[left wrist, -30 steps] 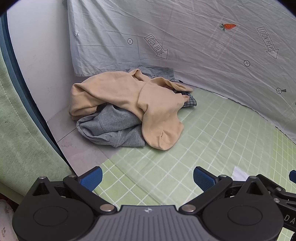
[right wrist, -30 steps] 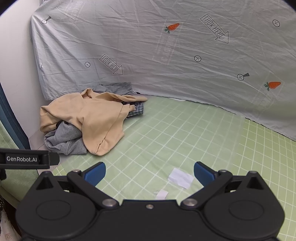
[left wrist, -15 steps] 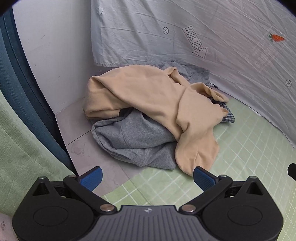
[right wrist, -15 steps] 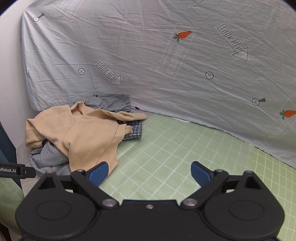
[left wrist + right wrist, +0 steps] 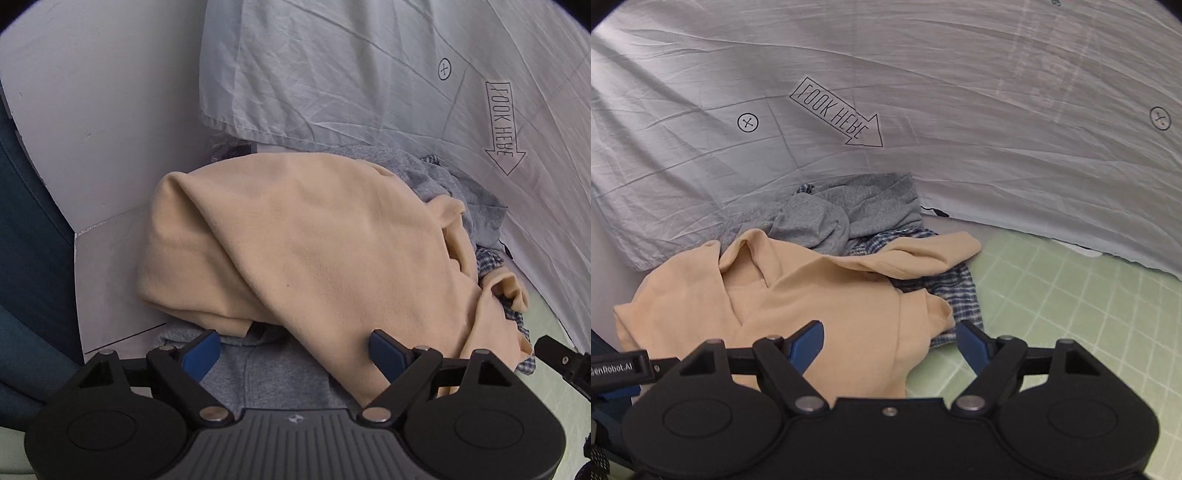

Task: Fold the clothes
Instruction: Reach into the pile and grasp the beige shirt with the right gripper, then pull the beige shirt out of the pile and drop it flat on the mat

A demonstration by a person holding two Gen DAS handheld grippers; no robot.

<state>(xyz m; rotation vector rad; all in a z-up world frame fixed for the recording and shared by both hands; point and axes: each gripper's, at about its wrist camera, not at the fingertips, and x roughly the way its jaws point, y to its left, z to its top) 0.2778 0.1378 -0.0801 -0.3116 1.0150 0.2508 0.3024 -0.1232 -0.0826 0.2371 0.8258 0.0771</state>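
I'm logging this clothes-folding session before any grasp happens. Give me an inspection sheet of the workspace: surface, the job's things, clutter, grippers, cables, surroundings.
Surface: green checked mat, bare at right; pale floor under the pile's left side.
Job's things: beige hoodie crumpled on top of the pile; grey sweatshirt beneath it, and grey knit behind; blue plaid garment partly covered. Nothing folded.
Clutter: nothing seen.
Grippers: left gripper open, over the pile's near edge; right gripper open, over the hoodie; neither holds cloth.
Cables: nothing seen.
Surroundings: grey printed sheet hung behind; white wall; dark blue fabric at left.
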